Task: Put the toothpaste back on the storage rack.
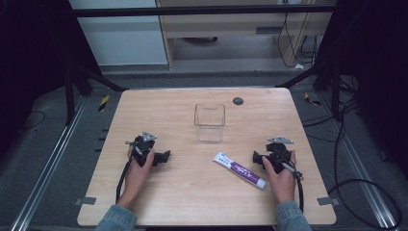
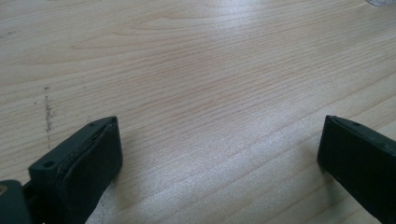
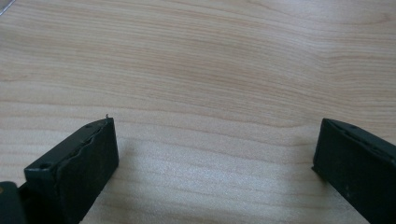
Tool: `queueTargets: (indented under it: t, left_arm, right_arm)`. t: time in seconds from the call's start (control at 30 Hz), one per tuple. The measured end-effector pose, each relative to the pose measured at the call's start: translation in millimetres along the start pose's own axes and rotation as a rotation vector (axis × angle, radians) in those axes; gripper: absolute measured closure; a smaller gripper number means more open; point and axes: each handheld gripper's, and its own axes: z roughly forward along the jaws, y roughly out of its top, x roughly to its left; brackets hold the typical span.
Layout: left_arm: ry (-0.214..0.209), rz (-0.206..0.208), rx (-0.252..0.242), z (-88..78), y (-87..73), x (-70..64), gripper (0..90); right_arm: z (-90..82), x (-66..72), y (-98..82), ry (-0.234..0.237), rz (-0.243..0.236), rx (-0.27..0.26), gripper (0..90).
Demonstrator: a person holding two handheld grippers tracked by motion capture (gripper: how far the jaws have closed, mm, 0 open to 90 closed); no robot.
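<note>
Pale wood runs under everything, and nothing has been picked up yet. My left tool (image 1: 161, 157) rests on the surface (image 1: 192, 202) with its jaws spread wide and bare between them. Past it, toward the far side, stands a clear plastic box (image 1: 210, 122), empty. Nearer me lies the toothpaste tube (image 1: 239, 170), white with a purple band, flat and slanted, cap toward me. Just beside it, my right tool (image 1: 259, 158) gapes wide, gripping nothing. I judge the whole job remains.
</note>
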Motion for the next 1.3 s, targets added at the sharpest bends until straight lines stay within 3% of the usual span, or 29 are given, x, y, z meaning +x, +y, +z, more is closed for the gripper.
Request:
queueTargets:
  t: [0.2,0.33,0.5,0.53,0.57,0.67,0.93,1.1,1.13,1.23,1.3]
  left_arm:
    - [0.001,0.001,0.001,-0.1,0.0,0.0,0.0]
    - [0.000,0.000,0.001,0.0,0.0,0.0,0.0]
    - [0.000,0.000,0.000,0.0,0.0,0.0,0.0]
    - [0.000,0.000,0.000,0.0,0.0,0.0,0.0]
    - [0.000,0.001,0.000,0.0,0.0,0.0,0.0]
    - [-0.002,0.002,0.000,-0.2,-0.2,0.2,0.0]
    - [-0.003,-0.001,-0.001,0.0,-0.1,0.1,0.0]
    - [-0.004,0.001,-0.002,0.1,0.0,0.3,0.0]
    - [-0.004,0.002,-0.002,0.1,0.0,0.3,0.0]
    - [-0.005,0.002,-0.001,0.2,0.2,0.4,0.0]
    - [-0.006,0.002,-0.001,0.6,0.5,0.5,0.0]
  right_arm:
    - [-1.3,3.4,-1.0,0.004,0.001,0.002,0.3]
    - [-3.6,-0.2,-3.4,0.045,-0.044,0.000,0.3]
    - [-4.6,-3.8,-2.9,0.072,-0.066,0.010,1.1]
    - [-4.9,-4.7,-2.7,0.076,-0.071,0.011,2.0]
    - [-7.7,-6.8,-2.3,0.087,-0.081,0.020,9.0]
    - [-18.6,-7.9,0.4,0.088,-0.127,0.016,11.9]
    - [-64.3,6.8,18.7,0.164,-0.260,0.025,14.6]
    - [-77.4,12.9,27.9,0.191,-0.308,0.059,17.4]
    - [-83.0,15.6,33.3,0.215,-0.324,0.069,22.9]
    - [-85.7,18.3,36.5,0.226,-0.344,0.079,25.3]
    - [-87.3,24.7,40.4,0.244,-0.388,0.108,28.8]
